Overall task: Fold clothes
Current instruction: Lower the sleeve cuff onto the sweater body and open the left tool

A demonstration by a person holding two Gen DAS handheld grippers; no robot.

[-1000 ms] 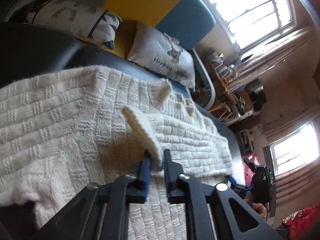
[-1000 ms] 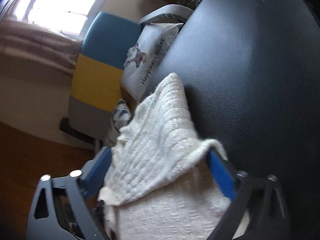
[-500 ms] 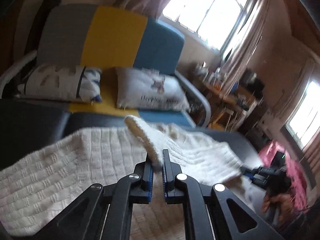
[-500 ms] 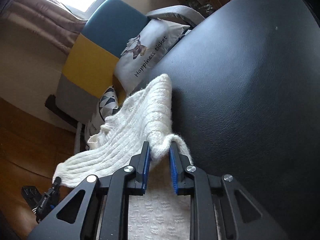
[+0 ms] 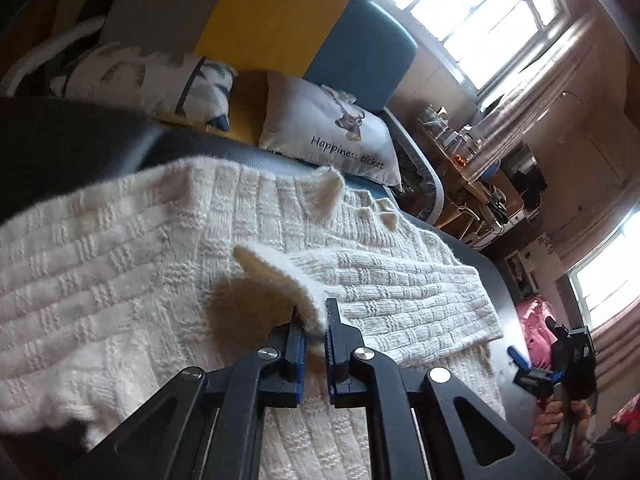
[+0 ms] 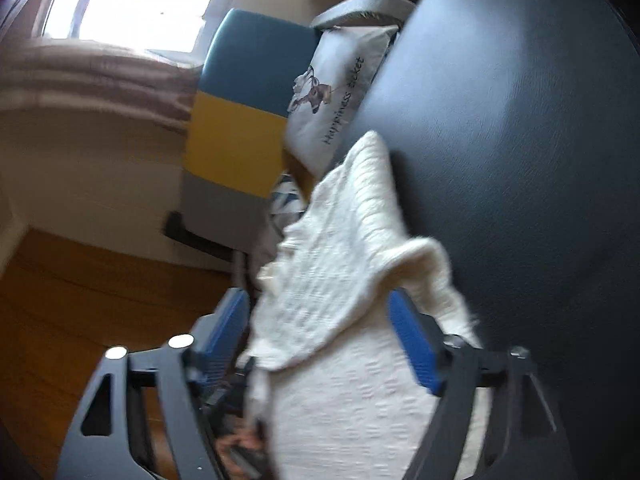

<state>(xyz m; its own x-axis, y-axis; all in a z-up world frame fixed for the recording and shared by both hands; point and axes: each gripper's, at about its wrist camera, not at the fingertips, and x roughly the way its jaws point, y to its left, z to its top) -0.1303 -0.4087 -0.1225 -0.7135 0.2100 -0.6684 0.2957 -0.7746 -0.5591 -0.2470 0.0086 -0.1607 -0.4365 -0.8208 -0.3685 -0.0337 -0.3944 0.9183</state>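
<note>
Pinching a raised fold of the cream knitted sweater (image 5: 120,264), the left claw (image 5: 316,336) has its blue pads nearly together with the fabric caught between them. The sweater lies spread over the dark worktop (image 6: 520,140), one sleeve folded across its body. Behind it, a white cushion (image 5: 328,132) on the yellow and blue sofa (image 5: 276,20) reads "Happiness ticket" beside a small deer drawing. The right claw (image 6: 320,336) is opening, its jaws wide on either side of a lifted sweater edge; in this blurred view the pads seem not to press it.
</note>
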